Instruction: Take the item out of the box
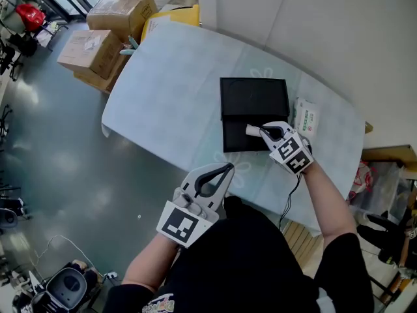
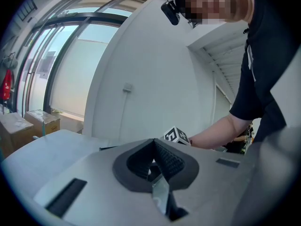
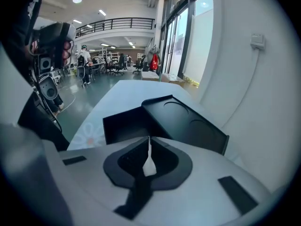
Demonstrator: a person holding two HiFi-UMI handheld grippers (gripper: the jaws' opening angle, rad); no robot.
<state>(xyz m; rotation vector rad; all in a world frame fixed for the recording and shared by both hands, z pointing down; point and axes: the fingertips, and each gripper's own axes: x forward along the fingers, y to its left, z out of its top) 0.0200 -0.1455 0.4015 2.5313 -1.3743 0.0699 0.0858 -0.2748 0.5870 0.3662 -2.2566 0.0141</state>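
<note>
Pinched a small white item (image 1: 251, 130) between the jaws of the right hand-held gripper (image 1: 263, 131), over the near half of the open black box (image 1: 254, 96) on the worktop (image 1: 176, 96). Held the left hand-held gripper (image 1: 227, 169) pressed together, empty, at the worktop's near edge. Noted a white packet (image 1: 305, 116) just beside the box.

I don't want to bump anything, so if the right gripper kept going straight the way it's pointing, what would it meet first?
Most likely the open black box: the right gripper, shut on a thin white item, points into its base, beside the raised lid. Depth is unclear, so either could come first.
</note>
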